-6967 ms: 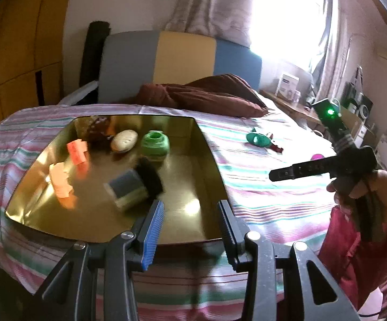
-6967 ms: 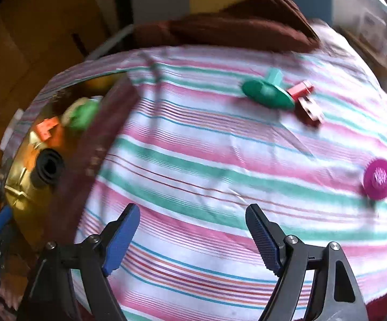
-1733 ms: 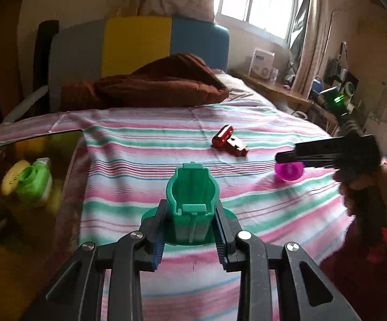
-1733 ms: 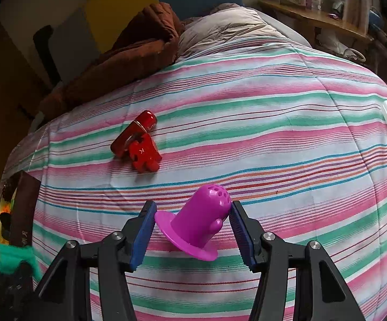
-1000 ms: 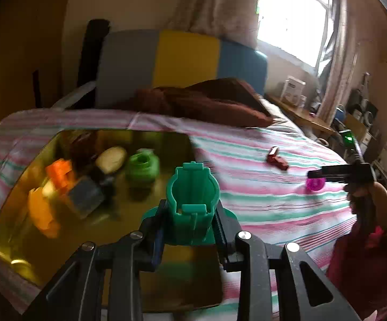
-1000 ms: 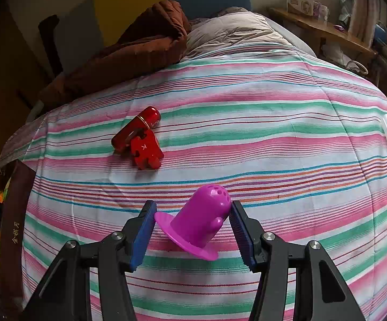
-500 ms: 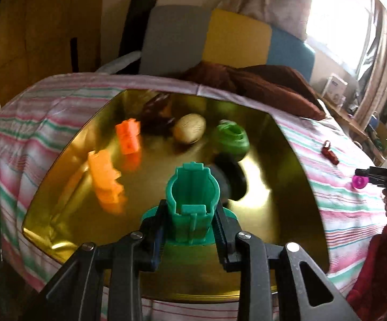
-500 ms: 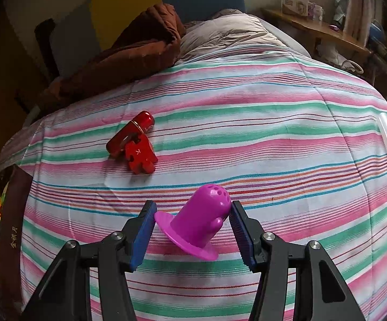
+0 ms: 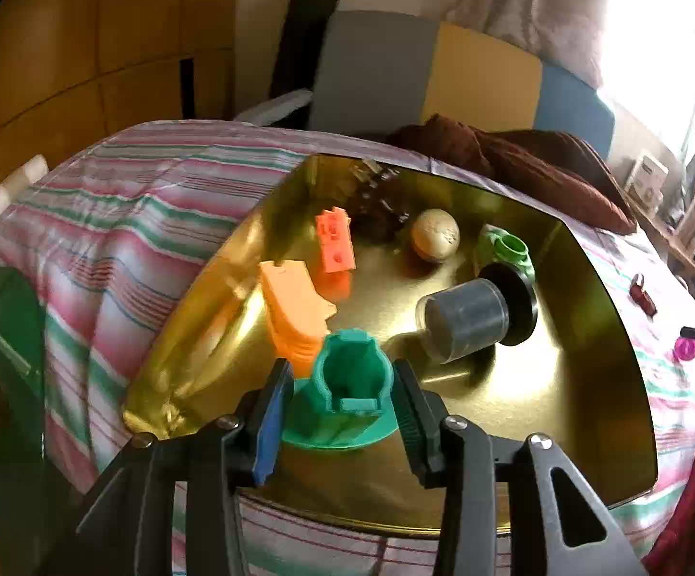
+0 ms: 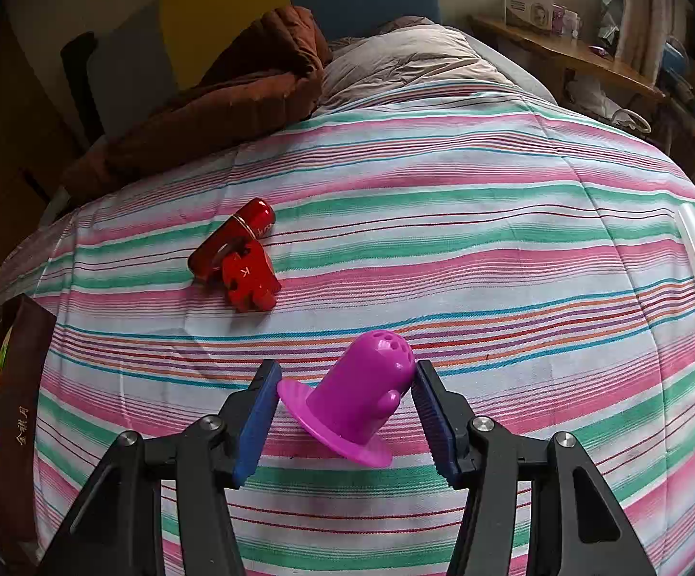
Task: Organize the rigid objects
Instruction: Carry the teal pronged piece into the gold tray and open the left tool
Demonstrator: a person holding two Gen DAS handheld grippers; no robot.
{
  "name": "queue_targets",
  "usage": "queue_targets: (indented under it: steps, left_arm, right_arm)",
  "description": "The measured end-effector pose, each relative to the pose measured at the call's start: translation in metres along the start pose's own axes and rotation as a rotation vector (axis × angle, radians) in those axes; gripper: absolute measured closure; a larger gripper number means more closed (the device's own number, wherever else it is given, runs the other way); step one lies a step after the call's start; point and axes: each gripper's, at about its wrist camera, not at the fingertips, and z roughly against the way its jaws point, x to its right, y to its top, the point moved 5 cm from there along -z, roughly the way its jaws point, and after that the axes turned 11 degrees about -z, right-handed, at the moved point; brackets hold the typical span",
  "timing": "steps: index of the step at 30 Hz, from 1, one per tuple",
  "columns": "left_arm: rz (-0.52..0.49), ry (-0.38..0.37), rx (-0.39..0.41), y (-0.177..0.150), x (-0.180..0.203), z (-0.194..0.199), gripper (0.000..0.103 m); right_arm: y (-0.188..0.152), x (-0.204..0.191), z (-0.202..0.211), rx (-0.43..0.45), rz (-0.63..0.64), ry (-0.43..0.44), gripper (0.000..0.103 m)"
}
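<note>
In the left wrist view my left gripper (image 9: 342, 413) stands open around a teal flanged plastic part (image 9: 347, 389) that rests on the floor of the gold tray (image 9: 587, 360); gaps show on both sides of it. In the right wrist view my right gripper (image 10: 347, 408) is shut on a magenta cone-shaped flanged part (image 10: 357, 403), tilted, just above the striped bedspread (image 10: 443, 221). A red cylinder (image 10: 234, 235) and a red puzzle-shaped piece (image 10: 249, 281) lie together on the bedspread ahead to the left.
The tray also holds two orange pieces (image 9: 294, 307), a beige ball (image 9: 436, 240), a green ring-shaped part (image 9: 506, 249), a grey-and-black cylinder (image 9: 472, 321) and a dark object at the back. A brown blanket (image 10: 232, 96) lies at the bed's head. The tray's dark wall (image 10: 21, 413) shows at left.
My left gripper has opened and the teal part now sits on the tray floor near the front left. My right gripper stays shut on the magenta part, almost still.
</note>
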Motion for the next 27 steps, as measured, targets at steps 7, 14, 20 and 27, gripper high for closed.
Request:
queue_targets:
  steps: [7,14,20,27]
  left_arm:
    - [0.024,0.016,0.097,0.003,0.002,0.020,0.061]
    - [-0.012,0.063,0.205,0.012,0.020,0.047,0.061]
    - [-0.044,-0.031,0.204,0.015,0.042,0.052,0.060]
    - [-0.116,-0.144,0.170,0.009,0.075,0.048,0.060]
  right_arm:
    - [0.000,0.000,0.000,0.002,0.003,0.000,0.046]
    - [0.000,-0.003,0.003,0.018,0.013,0.001,0.046]
    - [0.001,-0.015,0.011,0.059,0.060,0.025,0.046]
    - [-0.011,-0.050,0.025,0.026,0.099,0.132,0.046]
